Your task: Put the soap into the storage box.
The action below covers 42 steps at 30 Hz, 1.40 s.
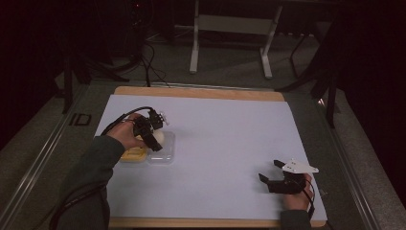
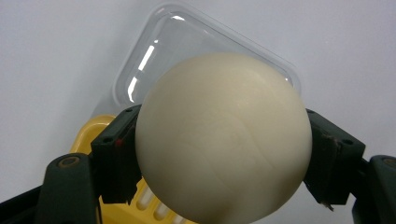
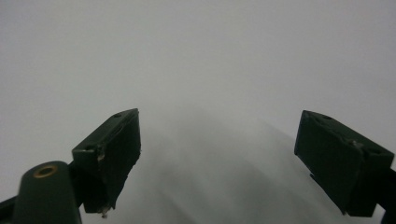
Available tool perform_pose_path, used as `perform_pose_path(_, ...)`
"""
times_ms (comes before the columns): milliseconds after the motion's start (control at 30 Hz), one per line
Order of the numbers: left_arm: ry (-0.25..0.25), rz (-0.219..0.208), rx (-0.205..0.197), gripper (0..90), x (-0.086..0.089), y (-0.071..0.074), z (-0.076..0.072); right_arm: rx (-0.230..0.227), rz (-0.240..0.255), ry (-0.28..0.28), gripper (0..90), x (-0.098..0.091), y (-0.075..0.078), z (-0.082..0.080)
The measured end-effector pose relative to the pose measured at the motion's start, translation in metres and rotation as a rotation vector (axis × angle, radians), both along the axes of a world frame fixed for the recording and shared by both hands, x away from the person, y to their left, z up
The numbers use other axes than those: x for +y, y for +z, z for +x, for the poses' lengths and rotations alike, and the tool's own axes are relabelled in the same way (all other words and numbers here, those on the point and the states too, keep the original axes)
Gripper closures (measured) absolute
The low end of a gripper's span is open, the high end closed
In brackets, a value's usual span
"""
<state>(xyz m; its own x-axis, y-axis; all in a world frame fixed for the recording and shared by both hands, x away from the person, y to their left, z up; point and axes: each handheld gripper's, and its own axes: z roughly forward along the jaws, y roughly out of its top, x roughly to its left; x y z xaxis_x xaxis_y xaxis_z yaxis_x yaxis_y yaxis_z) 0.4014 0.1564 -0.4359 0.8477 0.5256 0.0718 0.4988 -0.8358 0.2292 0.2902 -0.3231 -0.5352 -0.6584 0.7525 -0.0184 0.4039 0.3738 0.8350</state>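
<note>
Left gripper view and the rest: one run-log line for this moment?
left gripper: shut on cream ball, over clear tray | right gripper: open, empty

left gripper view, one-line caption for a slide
Hand-held gripper clamps a cream ball above a clear plastic lid.

- Left side of table (image 1: 215, 139) obstructed: clear tray (image 1: 163, 152) and yellow tray (image 1: 134, 155) touching each other, left gripper (image 1: 155, 139) over them with a cream ball (image 2: 224, 137) filling the gap between its fingers (image 2: 114, 149).
- Centre and far half of the table: bare, free passage.
- Right gripper (image 1: 270, 171) near front right edge, fingers (image 3: 109, 149) spread, nothing between them.
- Wide open lane between the two grippers.
</note>
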Motion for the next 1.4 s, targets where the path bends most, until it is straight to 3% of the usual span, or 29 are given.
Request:
perform_pose_path(167,0.011,-0.004,0.001,25.0,0.005,0.0,0.001,-0.001,0.001,0.0,14.5,0.0,0.0,0.0)
perform_pose_path(300,0.041,-0.046,0.006,25.0,0.014,-0.001,0.003,-0.002,0.0,0.0,14.5,0.0,0.0,0.0)
perform_pose_path(1167,0.135,-0.009,0.036,25.0,0.035,-0.016,0.007,-0.001,0.0,0.0,14.5,0.0,0.0,0.0)
perform_pose_path(1400,0.149,-0.002,0.021,25.0,0.038,-0.016,0.008,-0.001,-0.001,0.0,14.5,0.0,0.0,0.0)
